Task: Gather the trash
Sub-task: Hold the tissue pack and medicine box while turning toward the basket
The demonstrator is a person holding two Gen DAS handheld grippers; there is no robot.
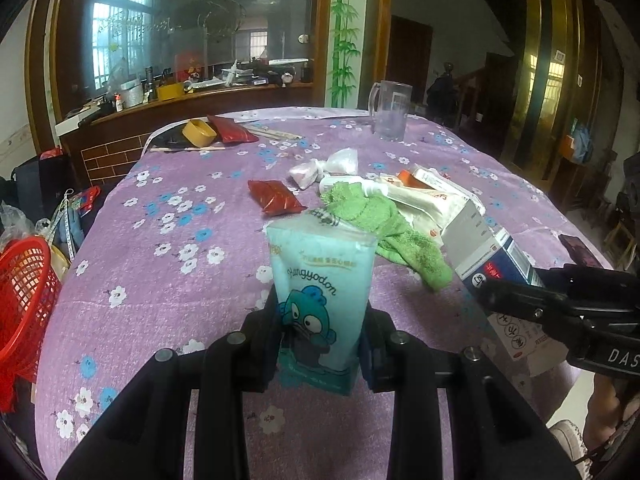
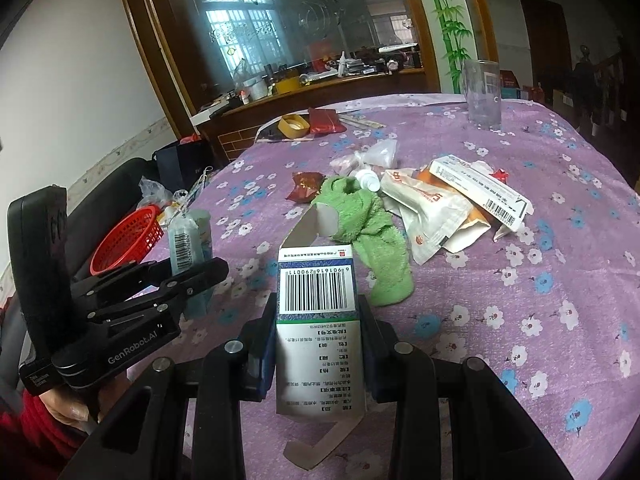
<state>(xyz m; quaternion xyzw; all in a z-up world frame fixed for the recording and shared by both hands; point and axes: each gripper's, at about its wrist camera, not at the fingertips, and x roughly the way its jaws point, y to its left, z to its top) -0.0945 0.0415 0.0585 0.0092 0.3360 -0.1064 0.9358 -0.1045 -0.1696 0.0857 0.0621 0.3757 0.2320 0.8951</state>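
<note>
I see my left tool (image 1: 320, 344) clamped on a light blue tissue pack (image 1: 320, 280), held upright above the purple flowered tabletop (image 1: 160, 240). My right tool (image 2: 318, 344) grips a white carton with a barcode (image 2: 316, 304). A green cloth (image 2: 368, 232) and empty packets (image 2: 432, 216) lie in the middle; a red basket (image 1: 24, 292) stands beside the left edge.

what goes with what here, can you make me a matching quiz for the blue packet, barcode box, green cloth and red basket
Things:
1. blue packet
2. barcode box
3. green cloth
4. red basket

States:
A. lying loose on the table
B. clamped in the right gripper
C. off the table's left edge
D. clamped in the left gripper

Pairs: 1-D, 2-B, 3-A, 4-C
</note>
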